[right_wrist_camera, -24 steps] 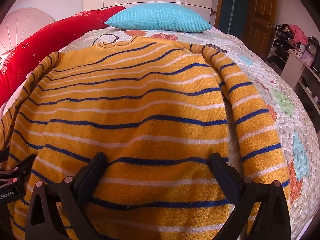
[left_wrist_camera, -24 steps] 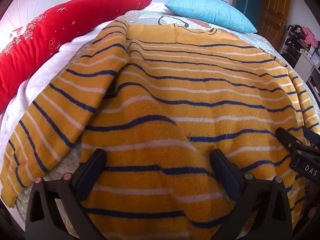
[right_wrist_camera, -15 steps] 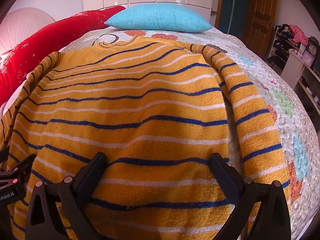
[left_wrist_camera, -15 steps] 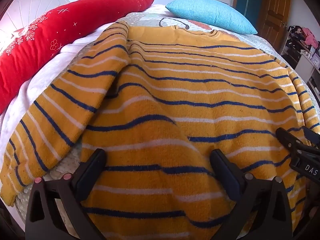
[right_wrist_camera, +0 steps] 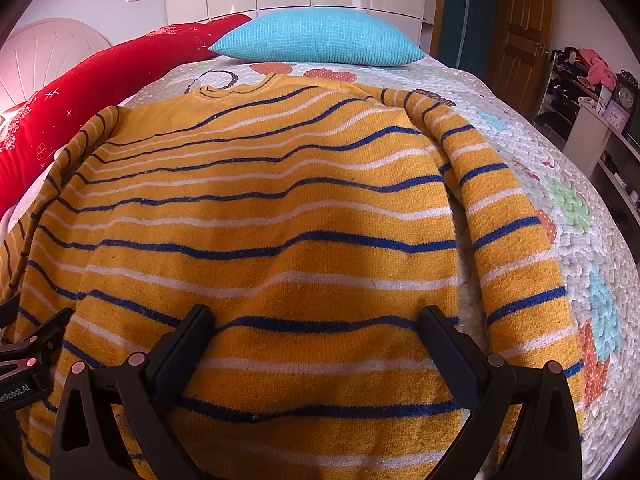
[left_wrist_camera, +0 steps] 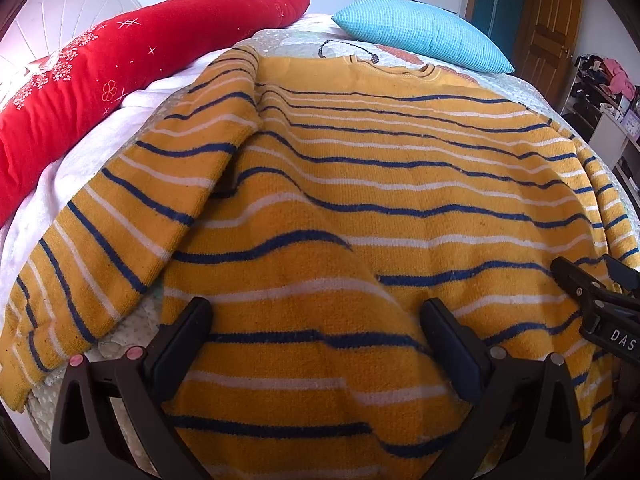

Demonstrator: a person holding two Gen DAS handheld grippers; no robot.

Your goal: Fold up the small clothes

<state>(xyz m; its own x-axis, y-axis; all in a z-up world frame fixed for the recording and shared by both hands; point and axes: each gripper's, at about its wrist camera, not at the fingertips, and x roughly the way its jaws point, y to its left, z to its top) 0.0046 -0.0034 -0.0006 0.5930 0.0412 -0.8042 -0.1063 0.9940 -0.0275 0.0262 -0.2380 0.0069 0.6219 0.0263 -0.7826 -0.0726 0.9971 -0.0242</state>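
Both grippers [left_wrist_camera: 316, 320] [right_wrist_camera: 316, 324] gape empty over the sweater [left_wrist_camera: 380, 184], lying lengthwise, collar farthest away.

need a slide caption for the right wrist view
Open right gripper above a striped yellow sweater spread on the bed, blue pillow beyond.

Bed: covered by a white quilt [right_wrist_camera: 560, 168] patterned with coloured patches.
Sweater [right_wrist_camera: 280, 216]: spread flat across the quilt, sleeves laid alongside.
Far end: blue pillow [right_wrist_camera: 320, 36] and red cushion [left_wrist_camera: 120, 60] are seen.
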